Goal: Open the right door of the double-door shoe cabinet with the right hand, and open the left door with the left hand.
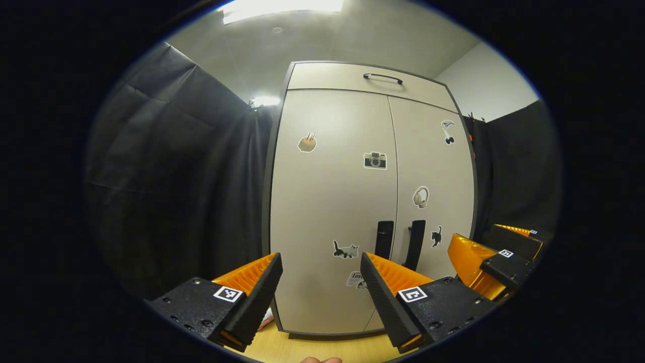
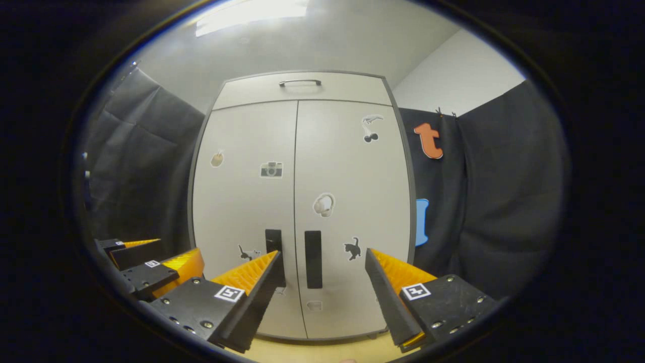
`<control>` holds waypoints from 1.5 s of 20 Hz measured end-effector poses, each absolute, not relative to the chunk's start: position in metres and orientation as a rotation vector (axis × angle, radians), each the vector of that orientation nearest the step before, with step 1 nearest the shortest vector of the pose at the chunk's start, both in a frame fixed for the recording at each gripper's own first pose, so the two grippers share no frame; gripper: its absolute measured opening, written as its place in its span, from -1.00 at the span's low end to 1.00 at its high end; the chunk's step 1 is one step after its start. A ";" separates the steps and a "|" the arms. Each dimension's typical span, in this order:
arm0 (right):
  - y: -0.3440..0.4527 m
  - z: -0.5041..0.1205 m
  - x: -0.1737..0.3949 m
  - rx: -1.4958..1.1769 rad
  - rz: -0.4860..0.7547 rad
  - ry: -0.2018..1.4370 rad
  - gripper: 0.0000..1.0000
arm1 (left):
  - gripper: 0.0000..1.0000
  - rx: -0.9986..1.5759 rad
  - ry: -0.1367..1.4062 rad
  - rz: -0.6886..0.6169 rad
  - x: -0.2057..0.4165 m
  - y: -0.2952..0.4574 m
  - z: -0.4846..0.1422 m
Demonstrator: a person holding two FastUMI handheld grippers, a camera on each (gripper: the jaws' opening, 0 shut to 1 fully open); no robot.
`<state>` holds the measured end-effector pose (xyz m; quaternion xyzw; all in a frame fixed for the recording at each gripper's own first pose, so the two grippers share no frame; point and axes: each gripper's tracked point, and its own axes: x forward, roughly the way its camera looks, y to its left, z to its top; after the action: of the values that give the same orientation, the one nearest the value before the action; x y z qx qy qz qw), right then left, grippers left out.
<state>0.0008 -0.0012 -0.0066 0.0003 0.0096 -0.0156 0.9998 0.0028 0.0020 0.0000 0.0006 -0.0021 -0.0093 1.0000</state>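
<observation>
A pale double-door shoe cabinet stands upright ahead, both doors closed. In the left gripper view its left door [image 1: 327, 201] and right door [image 1: 433, 171] meet at two dark vertical handles, the left handle [image 1: 384, 239] and the right handle [image 1: 415, 244]. My left gripper [image 1: 320, 257] is open, short of the left door and holding nothing. My right gripper [image 1: 491, 241] hangs beside it on the right. In the right gripper view the right gripper [image 2: 322, 252] is open, aimed at the right handle [image 2: 313, 259] beside the left handle [image 2: 274, 257]. The left gripper [image 2: 153, 254] shows low left.
Above the doors is a flap with a dark bar handle [image 1: 383, 77]. Stickers dot both doors. Black cloth [image 1: 176, 176] hangs on either side of the cabinet, and a light wooden surface [image 1: 312, 348] runs under its base. A fingertip [image 1: 320, 360] peeks in at the bottom edge.
</observation>
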 end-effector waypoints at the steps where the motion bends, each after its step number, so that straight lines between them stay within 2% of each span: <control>1: 0.000 -0.009 0.002 0.000 -0.031 0.024 0.95 | 0.92 0.002 -0.002 -0.019 0.003 0.002 0.000; 7: -0.001 -0.023 0.023 -0.027 -0.050 0.059 0.92 | 0.92 0.011 0.006 -0.008 0.005 0.009 -0.003; 9: 0.002 -0.034 0.041 -0.023 -0.042 0.085 0.77 | 0.92 0.019 0.011 -0.003 0.006 0.013 -0.005; 11: 0.007 -0.042 0.054 -0.019 -0.030 0.109 0.46 | 0.92 0.031 0.013 0.004 0.008 0.017 -0.006; 14: 0.011 -0.054 0.078 -0.041 -0.030 0.124 0.43 | 0.92 0.038 0.012 0.017 0.014 0.025 -0.007; 16: 0.015 -0.063 0.094 -0.049 -0.022 0.142 0.18 | 0.92 0.037 0.014 0.022 0.018 0.028 -0.008; 26: 0.018 -0.098 0.140 -0.049 -0.028 0.190 0.18 | 0.92 0.051 0.026 0.044 0.038 0.040 -0.017; 28: 0.020 -0.091 0.133 -0.044 -0.044 0.182 -0.31 | 0.92 0.053 0.029 0.045 0.038 0.040 -0.018; 30: 0.019 -0.095 0.140 -0.066 -0.049 0.192 -0.36 | 0.92 0.052 0.032 0.044 0.039 0.039 -0.019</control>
<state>0.1396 0.0193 -0.0950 -0.0328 0.0959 -0.0245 0.9946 0.0391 0.0393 -0.0194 0.0261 0.0157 0.0220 0.9993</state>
